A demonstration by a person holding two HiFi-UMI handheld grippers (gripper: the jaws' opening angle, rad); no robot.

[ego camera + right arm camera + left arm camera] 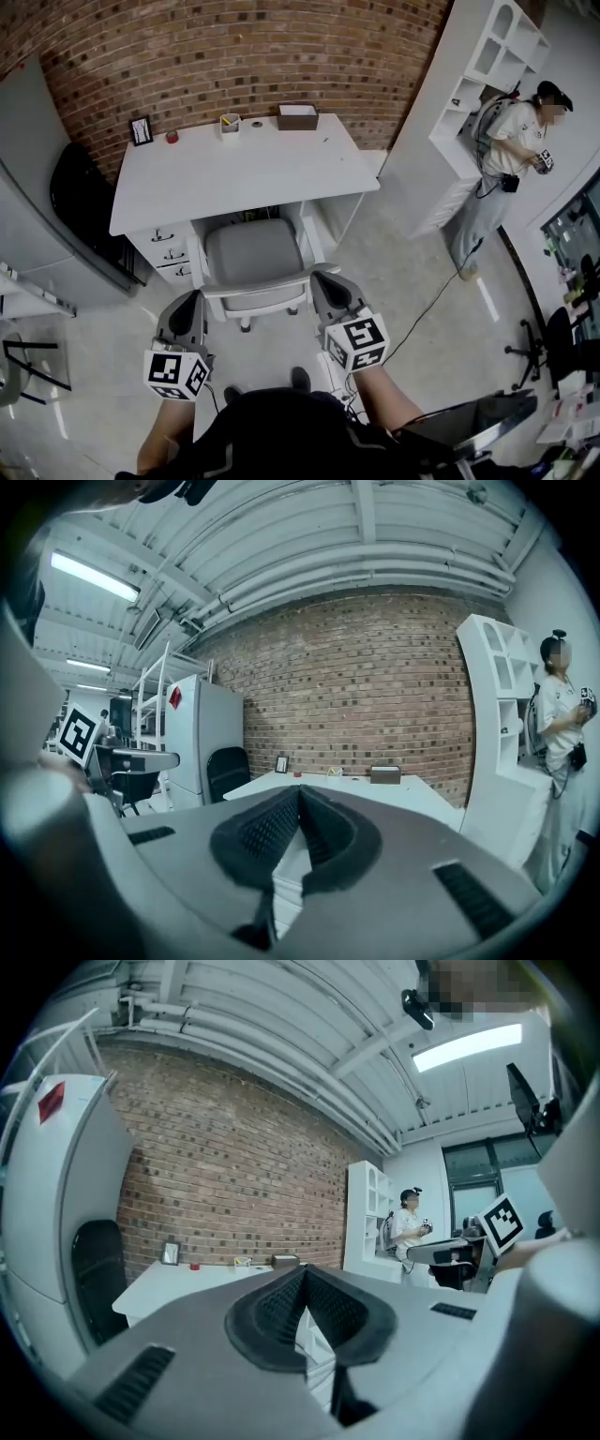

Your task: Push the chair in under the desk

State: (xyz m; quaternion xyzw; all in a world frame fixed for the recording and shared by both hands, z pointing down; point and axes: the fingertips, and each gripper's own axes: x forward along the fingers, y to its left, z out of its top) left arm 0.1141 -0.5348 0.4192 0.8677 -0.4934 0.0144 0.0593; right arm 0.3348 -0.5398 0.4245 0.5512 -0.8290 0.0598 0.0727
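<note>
A chair with a grey seat [253, 251] and a white-edged backrest [258, 287] stands partly under the white desk [239, 169], its back toward me. My left gripper [194, 302] is at the backrest's left end and my right gripper [322, 281] at its right end. I cannot tell whether either touches the backrest. In the left gripper view the left gripper [305, 1274] has its pads pressed together with nothing between them, aimed at the desk [178, 1283]. The right gripper [300, 792] is likewise shut and empty, facing the desk [375, 794].
Drawers [169, 253] sit under the desk's left side. A box [297, 116], a cup [230, 123] and a small frame [142, 130] stand along the desk's back edge. A black chair [80, 202] is at left, a white shelf [478, 84] and a person [506, 159] at right.
</note>
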